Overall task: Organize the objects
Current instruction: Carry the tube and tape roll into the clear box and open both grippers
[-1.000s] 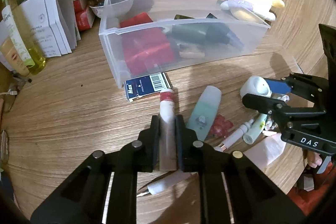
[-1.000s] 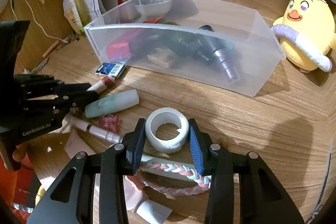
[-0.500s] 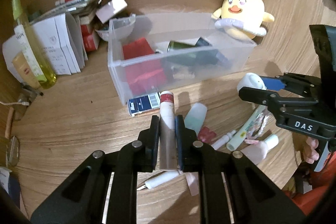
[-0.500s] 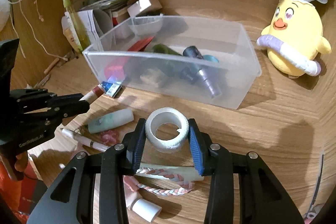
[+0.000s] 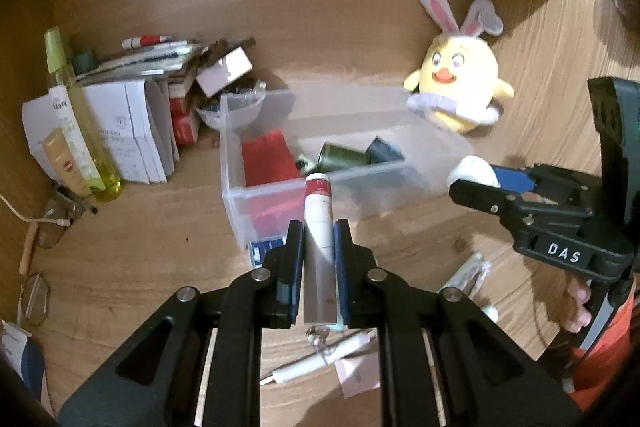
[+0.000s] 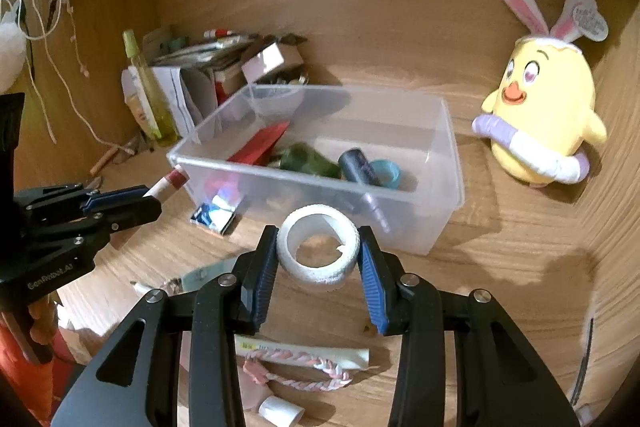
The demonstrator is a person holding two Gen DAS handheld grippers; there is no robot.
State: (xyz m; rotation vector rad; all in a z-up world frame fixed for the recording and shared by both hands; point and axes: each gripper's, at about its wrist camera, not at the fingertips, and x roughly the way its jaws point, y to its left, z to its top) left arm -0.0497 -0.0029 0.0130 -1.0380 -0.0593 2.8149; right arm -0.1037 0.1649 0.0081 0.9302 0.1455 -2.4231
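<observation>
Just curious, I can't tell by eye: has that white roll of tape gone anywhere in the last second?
Yes. The white tape roll, clamped in the right gripper, has risen off the desk, nearer the clear bin.

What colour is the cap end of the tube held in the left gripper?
Dark red, on the white tube that the left gripper clamps; the left wrist view shows it best.

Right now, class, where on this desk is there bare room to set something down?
Bare wood lies between the clear bin and the plush chick, and left of the bin toward the yellow bottle. The near edge by the braided cord is crowded.
</observation>
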